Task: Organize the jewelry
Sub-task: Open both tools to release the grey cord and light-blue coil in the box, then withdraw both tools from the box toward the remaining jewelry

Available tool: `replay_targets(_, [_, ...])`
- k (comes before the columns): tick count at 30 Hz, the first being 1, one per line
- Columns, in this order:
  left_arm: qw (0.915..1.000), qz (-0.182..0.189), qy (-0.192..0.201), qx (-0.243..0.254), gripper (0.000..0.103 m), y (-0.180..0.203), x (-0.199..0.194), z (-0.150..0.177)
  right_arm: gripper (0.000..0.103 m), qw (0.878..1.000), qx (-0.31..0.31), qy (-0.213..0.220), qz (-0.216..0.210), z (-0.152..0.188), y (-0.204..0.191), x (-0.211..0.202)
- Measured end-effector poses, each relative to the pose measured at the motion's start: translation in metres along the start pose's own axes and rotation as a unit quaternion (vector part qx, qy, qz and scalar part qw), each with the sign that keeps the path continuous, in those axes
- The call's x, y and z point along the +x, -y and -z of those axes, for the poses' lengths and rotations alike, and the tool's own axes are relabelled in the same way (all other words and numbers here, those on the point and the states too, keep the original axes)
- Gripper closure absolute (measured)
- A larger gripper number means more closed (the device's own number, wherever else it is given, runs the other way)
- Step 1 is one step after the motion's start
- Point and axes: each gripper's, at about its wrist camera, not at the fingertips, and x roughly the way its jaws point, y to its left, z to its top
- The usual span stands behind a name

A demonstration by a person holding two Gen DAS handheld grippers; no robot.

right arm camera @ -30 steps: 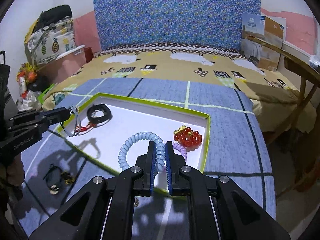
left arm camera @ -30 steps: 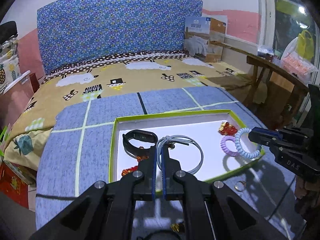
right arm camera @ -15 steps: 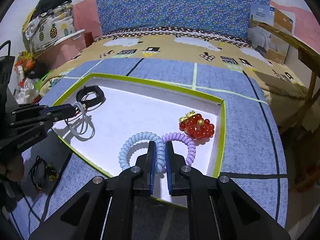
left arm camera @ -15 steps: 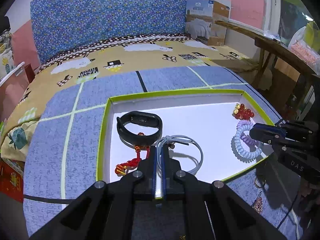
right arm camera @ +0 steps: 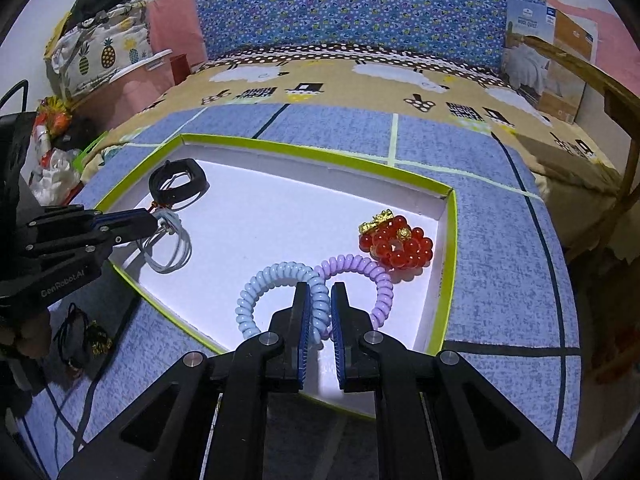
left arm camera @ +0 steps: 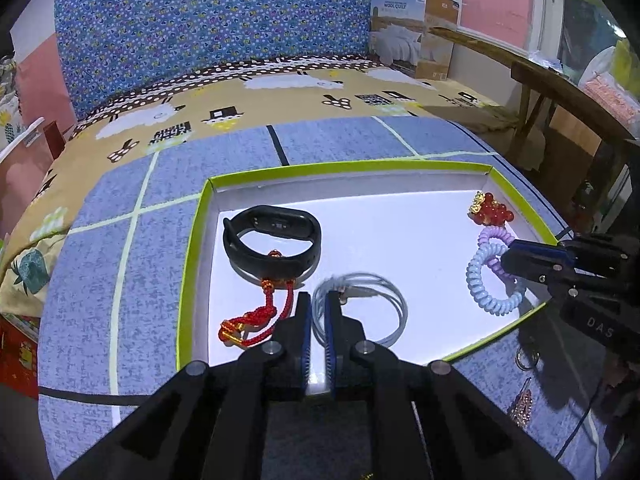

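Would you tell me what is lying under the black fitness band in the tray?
The red knotted cord runs beneath the black fitness band, a gold bead showing inside its loop. How far the cord reaches under the strap is covered.

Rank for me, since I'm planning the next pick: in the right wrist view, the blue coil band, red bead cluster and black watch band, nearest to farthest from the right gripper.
1. Blue coil band, between the right gripper's fingers.
2. Red bead cluster, right corner of tray.
3. Black watch band, far left corner.
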Motion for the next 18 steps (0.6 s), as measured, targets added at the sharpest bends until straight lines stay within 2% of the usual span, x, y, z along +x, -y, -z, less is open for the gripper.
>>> replay_targets(3, [1.0, 0.005, 0.003, -0.004, 0.082, -0.001, -0.003, 0.0, 0.082, 1.0, 0.004, 0.004, -0.002, 0.001, 0.0, -0.003])
replay_targets(9, [0.9997, 0.007, 0.021, -0.005, 0.082, 0.001, -0.02, 0.005, 0.082, 0.999, 0.012, 0.03, -0.006, 0.006, -0.002, -0.026])
replay_targets(18, [0.9969, 0.008, 0.078, -0.005, 0.082, 0.004, -0.076, 0.028, 0.081, 0.997, 0.021, 0.071, -0.019, 0.03, -0.017, -0.077])
